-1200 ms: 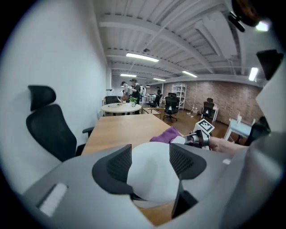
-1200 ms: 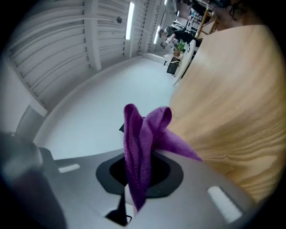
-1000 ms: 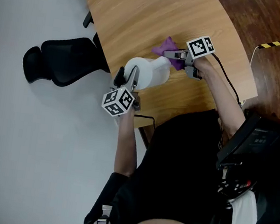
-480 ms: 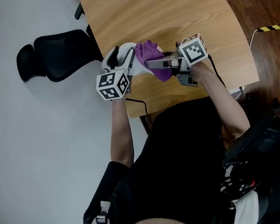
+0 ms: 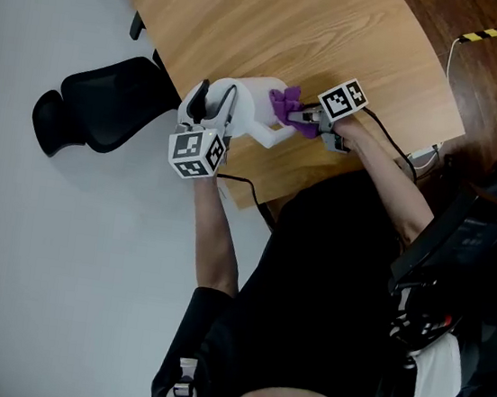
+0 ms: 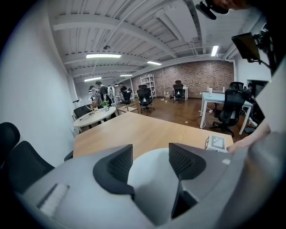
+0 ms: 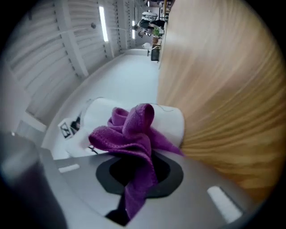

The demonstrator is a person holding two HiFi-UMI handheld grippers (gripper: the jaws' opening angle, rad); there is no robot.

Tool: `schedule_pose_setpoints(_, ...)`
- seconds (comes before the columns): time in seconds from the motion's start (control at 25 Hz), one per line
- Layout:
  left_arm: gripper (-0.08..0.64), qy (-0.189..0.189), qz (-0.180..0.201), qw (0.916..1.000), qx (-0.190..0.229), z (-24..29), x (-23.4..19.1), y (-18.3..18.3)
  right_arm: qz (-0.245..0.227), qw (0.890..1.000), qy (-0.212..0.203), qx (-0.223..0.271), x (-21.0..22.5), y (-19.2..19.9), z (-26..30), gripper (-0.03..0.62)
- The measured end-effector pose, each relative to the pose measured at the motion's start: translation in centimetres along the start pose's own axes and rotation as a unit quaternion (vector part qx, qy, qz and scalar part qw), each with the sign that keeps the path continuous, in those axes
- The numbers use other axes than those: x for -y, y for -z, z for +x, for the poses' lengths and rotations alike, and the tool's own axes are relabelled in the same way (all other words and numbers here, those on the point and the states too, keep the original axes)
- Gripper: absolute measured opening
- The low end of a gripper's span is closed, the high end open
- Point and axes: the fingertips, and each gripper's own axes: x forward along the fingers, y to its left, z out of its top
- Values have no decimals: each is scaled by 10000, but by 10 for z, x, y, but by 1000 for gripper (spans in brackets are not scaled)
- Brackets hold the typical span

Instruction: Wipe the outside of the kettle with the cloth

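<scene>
At the left of the head view a black office chair [image 5: 106,111] stands on the pale floor beside the wooden table [image 5: 280,25]. Just right of it, at the table's near edge, the left gripper [image 5: 213,107] has the white kettle [image 5: 255,112] between its fingers. In the left gripper view the kettle's rounded white body fills the gap between the two ribbed black pads [image 6: 117,163], meeting both, so the jaws stand partly apart and grip the kettle. The kettle lies at mid-frame in the head view, tipped over with its spout end toward the right. Against that end sits the purple cloth [image 5: 288,107], bunched into folds. The right gripper [image 5: 306,116] comes in from the right, its jaws closed on the cloth's lower part. In the right gripper view, the cloth's loose folds press on the kettle's white side just above the jaws
</scene>
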Motion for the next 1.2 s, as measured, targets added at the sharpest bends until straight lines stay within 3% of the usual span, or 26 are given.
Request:
schedule_pose_setpoints(0.08, 351, 11, 4, 10000, 16, -1, -1, 0, 21, 9931, 1164, 103, 34, -4, -15, 38)
schedule_pose_setpoints(0.12, 351, 15, -1, 10000, 21, -1, -1, 0, -86, 9875, 1563, 201, 37, -11, -25, 38)
schedule_pose_setpoints(0.16, 351, 18, -3, 10000, 27, -1, -1, 0, -261, 9853, 1643, 400, 24, -23, -33, 38)
schedule_pose_setpoints(0.2, 351, 20, 4, 10000, 36, -1, 0, 0, -496, 9870, 1360, 695, -5, -38, -39, 38)
schedule_pose_setpoints(0.28, 351, 16, 27, 10000, 59, -1, 1, 0, -1171, 9850, 57, 1263, -93, -64, -40, 38)
schedule_pose_setpoints(0.36, 351, 11, 29, 10000, 69, -1, 1, 1, -1912, 9654, -1147, 1349, -166, -66, -27, 38)
schedule_pose_setpoints(0.44, 351, 4, 3, 10000, 59, -1, -1, 2, -2343, 9546, -1558, 975, -185, -51, -7, 39)
schedule_pose_setpoints(0.52, 342, -10, -12, 10000, 61, -1, -2, 2, -2276, 9579, -1581, 748, -168, -43, -1, 37)
schedule_pose_setpoints(0.6, 339, -22, 18, 10000, 69, -2, -2, 1, -1986, 9731, -1012, 576, -120, -40, -2, 38)
schedule_pose_setpoints(0.68, 339, -31, 47, 9999, 86, -3, -2, 1, -1345, 9902, 163, 346, -43, -35, -4, 37)
schedule_pose_setpoints(0.76, 339, -22, 50, 9999, 106, -4, -3, 2, -575, 9888, 1374, 109, 27, -26, -5, 38)
schedule_pose_setpoints(0.8, 341, -3, 47, 9999, 113, -4, -4, 3, -315, 9849, 1702, 70, 44, -23, -6, 37)
schedule_pose_setpoints(0.88, 336, 71, 50, 9999, 140, -4, -3, 2, -202, 9838, 1766, 254, 33, -29, -8, 38)
schedule_pose_setpoints(0.92, 327, 128, 59, 9998, 165, -4, -2, 1, -259, 9875, 1475, 491, 8, -38, -11, 38)
schedule_pose_setpoints(1.0, 316, 297, 86, 9992, 261, -4, 1, -4, -467, 9917, 142, 1189, -75, -65, -22, 38)
schedule_pose_setpoints(1.08, 294, 542, 108, 9975, 445, -4, 4, -12, -781, 9694, -1504, 1775, -165, -85, -36, 38)
schedule_pose_setpoints(1.12, 285, 677, 115, 9962, 540, -3, 6, -16, -858, 9568, -2010, 1920, -192, -89, -38, 38)
schedule_pose_setpoints(1.2, 270, 907, 150, 9936, 652, 0, 9, -23, -958, 9505, -2166, 2013, -195, -89, -33, 38)
